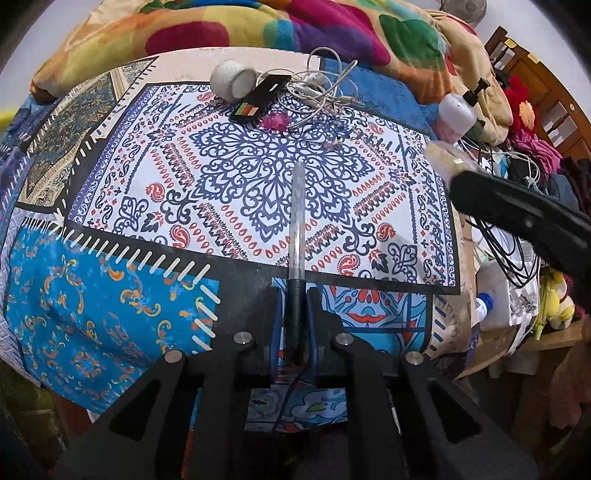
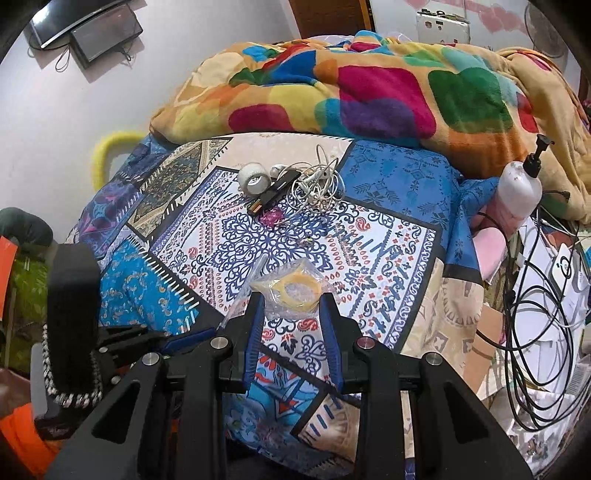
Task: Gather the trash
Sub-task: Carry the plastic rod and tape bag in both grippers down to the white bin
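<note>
Left gripper point(image 1: 295, 310) clenched on pen point(image 1: 297, 221), jaws pinching the black end; clear barrel sticking out fwd over patterned bedsheet point(image 1: 110, 302), tip toward the blue mandala print. In right wrist view, same gripper point(image 2: 199, 338) at lower left, pen point(image 2: 243, 295) angling up from its blue pads.

Right gripper point(image 2: 291, 314) grasping plastic bag point(image 2: 291, 291), crinkly clear, w/ yellow ring shape inside; bag caught between the two blue-lined fingers point(image 2: 256, 332), jaws partway closed around it, above the sheet. In left wrist view, right gripper point(image 1: 454, 173) entering from right edge, blurred, bag point(image 1: 443, 158) at its tip; jaw gap not readable there.

Further back on sheet, a cluster: white tape roll point(image 1: 232, 79) on its side, black flat gadget point(image 1: 260, 98) w/ colored stripes touching it, tangled white earphone cable point(image 1: 321, 88) just beside and partly over gadget. Pink foil wrapper point(image 1: 275, 122) just in front of gadget, near cable; same wrapper point(image 2: 271, 218) seen from right wrist cam. Small bit of debris point(image 2: 306, 240) on sheet nearer mandala centre, too small to tell what.

Multicolour blanket point(image 2: 369, 92) heaped behind cluster. Pump bottle point(image 2: 521, 184) w/ pinkish contents upright at right edge of bed. Black cables point(image 2: 535, 332) looped over clutter on right. Wall-mounted screen point(image 2: 99, 33) top left.
</note>
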Demonstrator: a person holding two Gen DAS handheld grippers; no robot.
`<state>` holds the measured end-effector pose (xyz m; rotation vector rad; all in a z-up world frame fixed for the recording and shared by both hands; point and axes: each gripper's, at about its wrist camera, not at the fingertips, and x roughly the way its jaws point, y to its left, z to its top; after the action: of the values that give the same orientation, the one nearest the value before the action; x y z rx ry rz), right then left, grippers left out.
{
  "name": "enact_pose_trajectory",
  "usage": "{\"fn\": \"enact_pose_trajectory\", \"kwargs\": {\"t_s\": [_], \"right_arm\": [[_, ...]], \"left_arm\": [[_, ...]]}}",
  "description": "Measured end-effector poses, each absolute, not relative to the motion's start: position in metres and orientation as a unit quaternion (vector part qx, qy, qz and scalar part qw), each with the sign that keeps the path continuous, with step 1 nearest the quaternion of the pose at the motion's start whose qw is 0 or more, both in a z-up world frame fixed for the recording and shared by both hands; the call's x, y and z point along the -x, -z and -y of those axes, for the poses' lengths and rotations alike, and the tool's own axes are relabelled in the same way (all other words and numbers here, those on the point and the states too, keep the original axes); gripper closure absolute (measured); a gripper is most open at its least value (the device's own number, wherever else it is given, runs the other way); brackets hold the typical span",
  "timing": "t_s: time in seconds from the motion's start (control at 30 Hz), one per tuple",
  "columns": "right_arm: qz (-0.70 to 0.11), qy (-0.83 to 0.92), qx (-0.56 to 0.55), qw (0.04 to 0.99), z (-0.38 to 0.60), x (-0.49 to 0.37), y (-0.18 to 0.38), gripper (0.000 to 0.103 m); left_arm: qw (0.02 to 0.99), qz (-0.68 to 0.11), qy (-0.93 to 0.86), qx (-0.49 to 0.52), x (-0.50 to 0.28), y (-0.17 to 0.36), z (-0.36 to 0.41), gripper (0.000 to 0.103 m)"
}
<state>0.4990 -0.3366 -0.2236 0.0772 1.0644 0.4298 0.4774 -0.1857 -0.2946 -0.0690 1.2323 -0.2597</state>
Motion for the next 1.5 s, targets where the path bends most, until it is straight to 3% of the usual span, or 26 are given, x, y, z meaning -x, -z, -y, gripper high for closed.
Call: {"fn": "enact_pose_trajectory", "kwargs": {"t_s": [0.27, 0.63, 1.2, 1.5], "right_arm": [[-0.503, -0.197, -0.024, 0.841, 0.335, -0.491, 0.215, 0.075], [-0.479, -0.216, -0.010, 0.851, 0.305, -0.473, 0.184, 0.075], [-0.423, -0.310, 0.033, 0.851, 0.189, -0.395, 0.120, 0.075], [-0.418, -0.366, 0.065, 0.829, 0.116, -0.348, 0.116, 0.075]], "left_arm": [[0.812, -0.570, 0.125, 0.010, -0.481, 0.293, 0.195, 0.095], [0.841, -0.527, 0.112, 0.052, -0.443, 0.239, 0.155, 0.095], [0.888, -0.445, 0.018, 0.114, -0.330, 0.148, 0.023, 0.095], [0.893, -0.425, -0.053, 0.140, -0.262, 0.138, -0.056, 0.095]]}}
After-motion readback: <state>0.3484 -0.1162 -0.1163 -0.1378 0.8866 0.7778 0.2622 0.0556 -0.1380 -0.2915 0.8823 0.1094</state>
